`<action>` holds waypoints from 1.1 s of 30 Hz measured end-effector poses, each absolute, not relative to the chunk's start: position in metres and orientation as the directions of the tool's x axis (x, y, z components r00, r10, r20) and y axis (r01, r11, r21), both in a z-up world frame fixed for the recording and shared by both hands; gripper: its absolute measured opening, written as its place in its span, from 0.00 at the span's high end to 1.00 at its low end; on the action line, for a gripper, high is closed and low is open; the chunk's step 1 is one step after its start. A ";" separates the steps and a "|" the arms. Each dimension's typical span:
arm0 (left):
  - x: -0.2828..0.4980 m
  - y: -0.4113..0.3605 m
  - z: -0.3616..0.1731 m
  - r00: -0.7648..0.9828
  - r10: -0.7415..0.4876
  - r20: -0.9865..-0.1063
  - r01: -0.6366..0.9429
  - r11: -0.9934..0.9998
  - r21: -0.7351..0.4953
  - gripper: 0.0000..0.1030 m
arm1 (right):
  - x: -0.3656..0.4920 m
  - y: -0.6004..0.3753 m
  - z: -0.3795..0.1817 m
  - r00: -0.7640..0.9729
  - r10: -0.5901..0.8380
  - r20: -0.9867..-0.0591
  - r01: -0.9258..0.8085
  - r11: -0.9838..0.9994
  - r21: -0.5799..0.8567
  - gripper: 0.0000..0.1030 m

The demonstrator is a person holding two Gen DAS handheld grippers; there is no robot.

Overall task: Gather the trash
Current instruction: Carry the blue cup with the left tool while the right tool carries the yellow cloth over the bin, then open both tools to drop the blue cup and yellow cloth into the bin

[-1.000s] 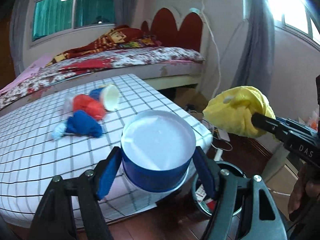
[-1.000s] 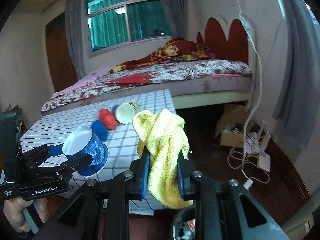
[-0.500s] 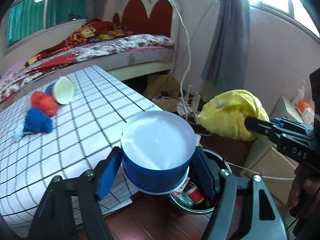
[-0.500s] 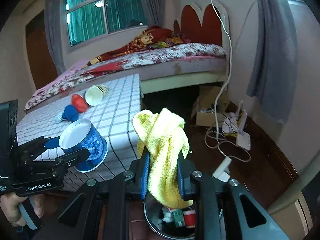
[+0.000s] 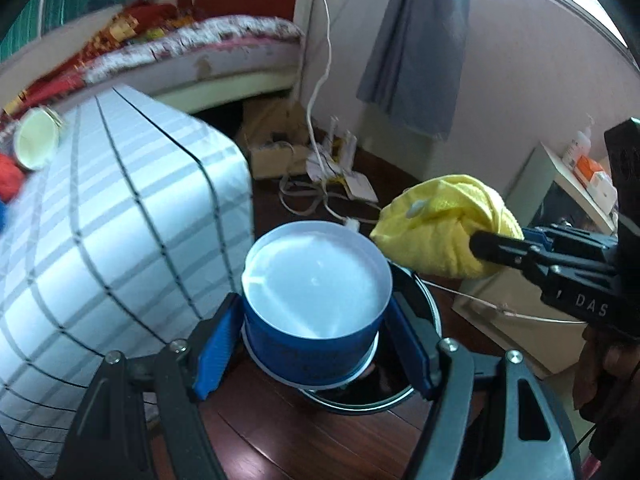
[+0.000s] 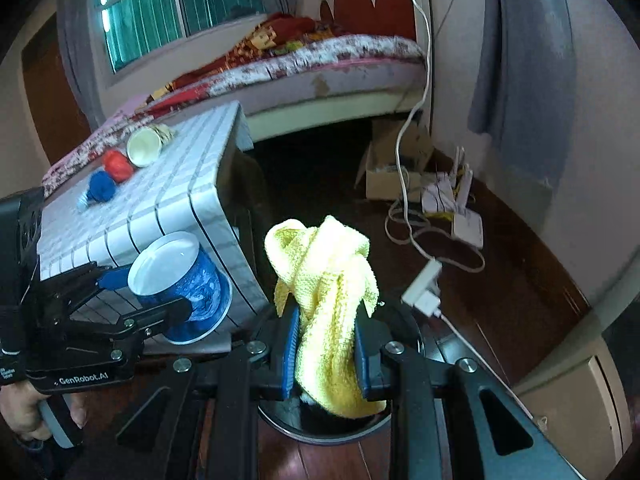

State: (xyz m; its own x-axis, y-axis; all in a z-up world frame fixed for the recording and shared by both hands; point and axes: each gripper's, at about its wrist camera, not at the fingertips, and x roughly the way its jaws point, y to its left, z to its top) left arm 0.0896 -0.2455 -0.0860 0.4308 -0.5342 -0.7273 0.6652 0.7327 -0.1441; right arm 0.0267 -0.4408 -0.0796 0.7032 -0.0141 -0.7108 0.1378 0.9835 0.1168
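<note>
1. Left gripper [image 5: 316,344] pinching a blue paper cup [image 5: 316,300] across its wall, blue pads pressed on either side, mouth facing the camera; held just above the near rim of the round trash bin [image 5: 400,398] on the wooden floor.
2. Right gripper [image 6: 326,354] clamped on a bunched yellow knitted cloth [image 6: 326,280]; upper part standing free above the jaws, lower tail hanging over the bin's opening [image 6: 280,420].
3. Step in hand, by the look of it: dropping both loads into the bin. Nothing let go yet.
4. For a clean drop: centre each load over the dark opening before spreading the jaws. Cup sits towards the table-side rim, so nudge further over the middle, or risk a bounce off the edge onto the floor.
5. Tilt the cup mouth-down or sideways first; less chance of catching on the rim.
6. Cloth likely to cling to the pads: open wide, then a small shake if still snagged. Free upper end could flop outside the rim, so go lower before release.
7. Keep the two tools apart over the small opening; release one, then the other.
8. Mind the white cable and plug [image 6: 424,296] lying just beside the bin.
9. Left on the checked tablecloth [image 6: 120,216], well apart from the bin: a white cup [image 6: 144,150], a red wad [image 6: 118,164], a blue wad [image 6: 102,186].
</note>
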 end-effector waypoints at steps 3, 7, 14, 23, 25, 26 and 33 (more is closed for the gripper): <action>0.091 -0.257 -0.100 0.392 -0.530 -0.752 0.674 0.721 -0.157 0.29 | 0.030 -0.450 -0.095 0.674 0.003 -0.739 0.133 0.983 0.125 0.75; 0.096 -0.267 -0.111 0.351 -0.528 -0.773 0.679 0.712 -0.178 0.29 | 0.036 -0.459 -0.112 0.640 0.030 -0.768 0.131 0.980 0.147 0.75; 0.100 -0.275 -0.121 0.311 -0.523 -0.794 0.674 0.710 -0.204 0.29 | 0.044 -0.471 -0.133 0.597 0.067 -0.799 0.132 0.975 0.180 0.75; 0.120 -0.273 -0.146 0.232 -0.516 -0.825 0.596 0.745 -0.298 0.08 | 0.058 -0.486 -0.172 0.514 0.077 -0.854 0.167 0.968 0.187 0.29; 0.122 -0.257 -0.147 0.256 -0.510 -0.821 0.551 0.775 -0.310 0.07 | 0.056 -0.495 -0.178 0.505 0.058 -0.861 0.211 0.959 0.188 0.25; 0.121 -0.249 -0.146 0.288 -0.487 -0.825 0.532 0.797 -0.285 0.04 | 0.053 -0.496 -0.179 0.504 0.053 -0.862 0.219 0.958 0.187 0.22; 0.111 -0.217 -0.135 0.431 -0.396 -0.811 0.472 0.865 -0.171 0.01 | 0.046 -0.485 -0.176 0.518 -0.011 -0.855 0.258 0.955 0.143 0.02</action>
State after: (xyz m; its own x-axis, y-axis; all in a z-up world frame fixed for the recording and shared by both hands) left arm 0.1113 -0.2166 -0.1350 0.4311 -0.3958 -0.8109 0.4725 0.8646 -0.1708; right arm 0.0464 -0.4846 -0.1760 0.5177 -0.0115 -0.8555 0.2583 0.9554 0.1435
